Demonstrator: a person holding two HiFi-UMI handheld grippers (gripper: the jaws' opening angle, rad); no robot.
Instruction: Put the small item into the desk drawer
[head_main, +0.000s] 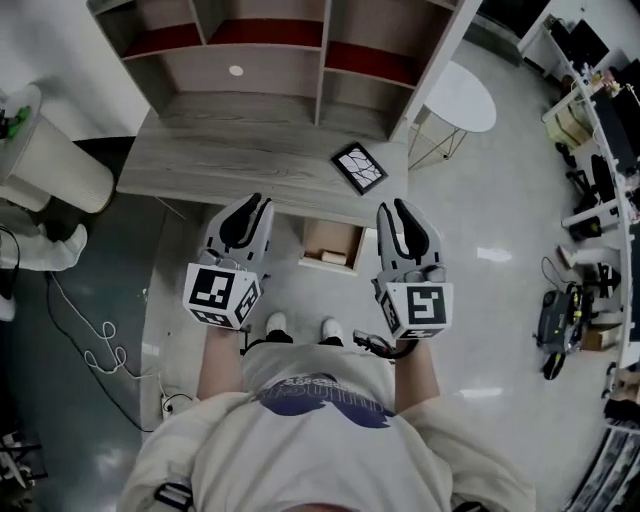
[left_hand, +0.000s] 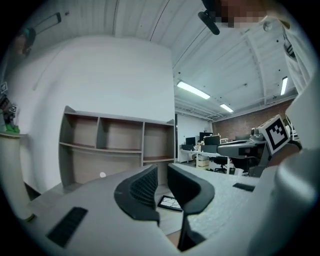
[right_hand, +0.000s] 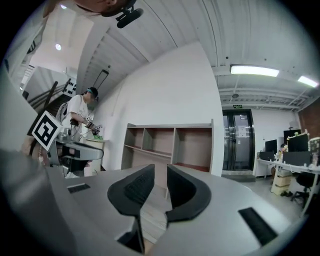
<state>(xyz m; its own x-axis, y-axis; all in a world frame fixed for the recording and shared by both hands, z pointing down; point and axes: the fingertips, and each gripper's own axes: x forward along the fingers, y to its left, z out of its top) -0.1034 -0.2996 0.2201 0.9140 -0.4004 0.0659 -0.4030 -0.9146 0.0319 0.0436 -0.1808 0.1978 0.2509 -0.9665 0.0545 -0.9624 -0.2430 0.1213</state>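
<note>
The small item, a black-framed square with a white cracked pattern, lies flat on the grey wooden desk near its right front corner. The same item shows below the jaws in the left gripper view. Under the desk's front edge, a light wooden drawer stands pulled out between the two grippers. My left gripper hovers at the desk's front edge, left of the drawer. Its jaws stand a narrow gap apart, with nothing between them. My right gripper hovers right of the drawer, equally narrow and empty.
A hutch of open shelves rises at the back of the desk. A white round side table stands to the right and a white cylinder to the left. Cables trail on the floor at left. Another person stands far left.
</note>
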